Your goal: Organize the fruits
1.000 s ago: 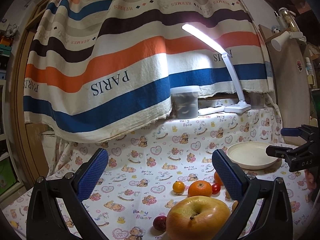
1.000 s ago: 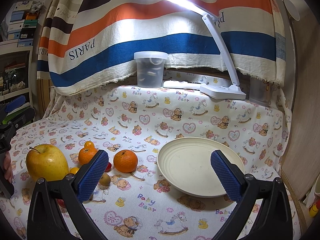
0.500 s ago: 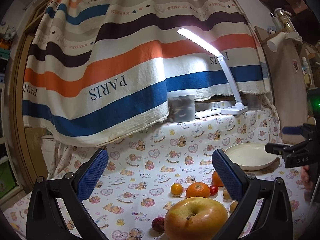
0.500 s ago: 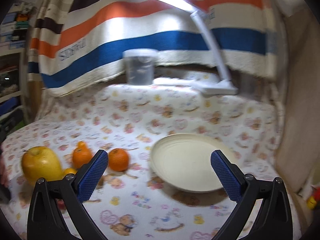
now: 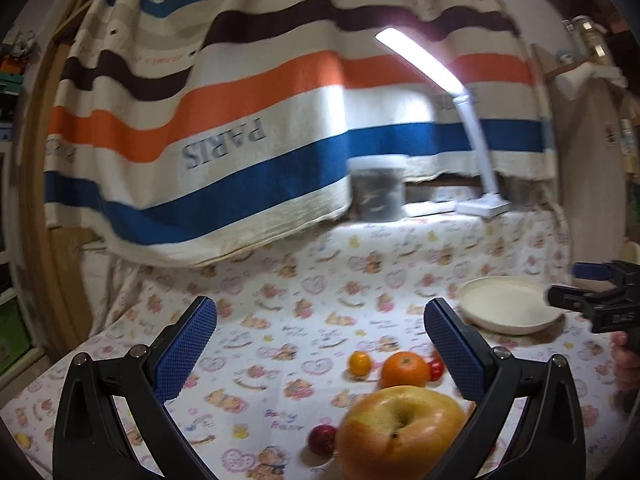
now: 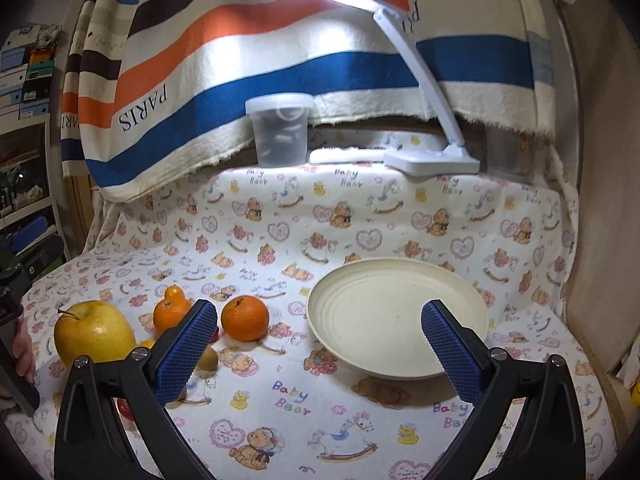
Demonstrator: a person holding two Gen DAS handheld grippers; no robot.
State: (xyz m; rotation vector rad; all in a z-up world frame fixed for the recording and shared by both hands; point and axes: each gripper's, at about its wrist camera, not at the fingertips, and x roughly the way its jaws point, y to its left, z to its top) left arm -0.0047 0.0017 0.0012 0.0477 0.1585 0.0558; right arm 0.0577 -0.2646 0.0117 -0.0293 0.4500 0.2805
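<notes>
Now we hold our left gripper (image 5: 320,346) and right gripper (image 6: 319,346) with jaws wide apart and empty, yellow apple (image 6: 94,335), oranges (image 6: 245,317) clustered toward the surface's left edge, cream plate (image 6: 400,316) bare toward its right edge.

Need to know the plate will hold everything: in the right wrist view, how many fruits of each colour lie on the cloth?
Large yellow apple: 1
Round oranges: 2
Small orange-yellow fruits: 2, one half hidden
Small red fruits: 2, both partly hidden
Small brown fruit: 1
Total: 8
</notes>
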